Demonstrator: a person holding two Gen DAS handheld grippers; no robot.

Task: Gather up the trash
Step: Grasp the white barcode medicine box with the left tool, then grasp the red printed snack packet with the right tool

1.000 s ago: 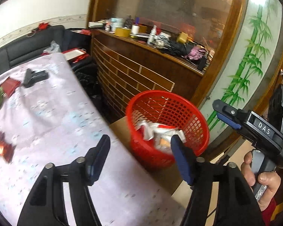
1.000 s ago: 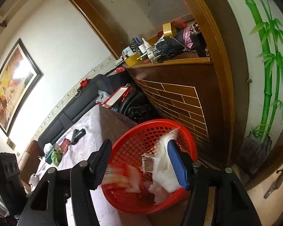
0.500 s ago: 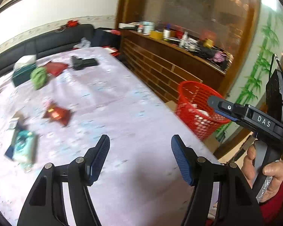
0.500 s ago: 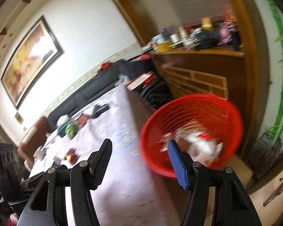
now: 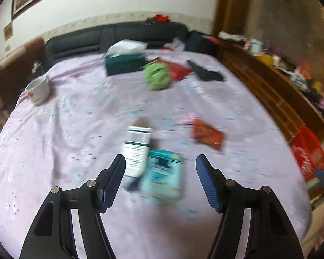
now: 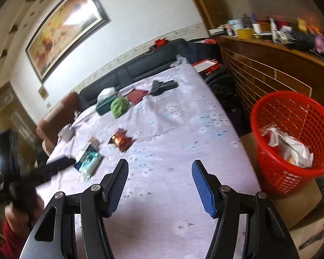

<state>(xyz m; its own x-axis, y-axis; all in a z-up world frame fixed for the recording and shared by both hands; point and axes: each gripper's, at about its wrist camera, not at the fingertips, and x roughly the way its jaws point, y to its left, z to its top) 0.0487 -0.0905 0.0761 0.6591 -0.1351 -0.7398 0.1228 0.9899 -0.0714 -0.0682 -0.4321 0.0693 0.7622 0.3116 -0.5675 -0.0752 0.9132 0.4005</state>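
My left gripper (image 5: 161,172) is open and empty, low over the table, just in front of a teal tissue pack (image 5: 162,178) and a white box (image 5: 137,149). A red wrapper (image 5: 207,135) lies to their right. My right gripper (image 6: 159,179) is open and empty above the table's near right part. The red basket (image 6: 291,138) stands on the floor to its right with crumpled trash (image 6: 291,149) inside. The right wrist view also shows the tissue pack (image 6: 90,161), the red wrapper (image 6: 121,141) and the left gripper (image 6: 43,170).
The table with a lilac cloth (image 5: 97,112) holds a white mug (image 5: 37,89), a green tissue box (image 5: 125,62), a green crumpled thing (image 5: 156,76), a red packet (image 5: 177,70) and a black object (image 5: 205,73). A dark sofa (image 5: 118,36) is behind, a wooden counter (image 6: 270,64) at right.
Both grippers swung left, away from the basket and toward the table. My left gripper came down close to the tissue pack and white box. Both stay open.
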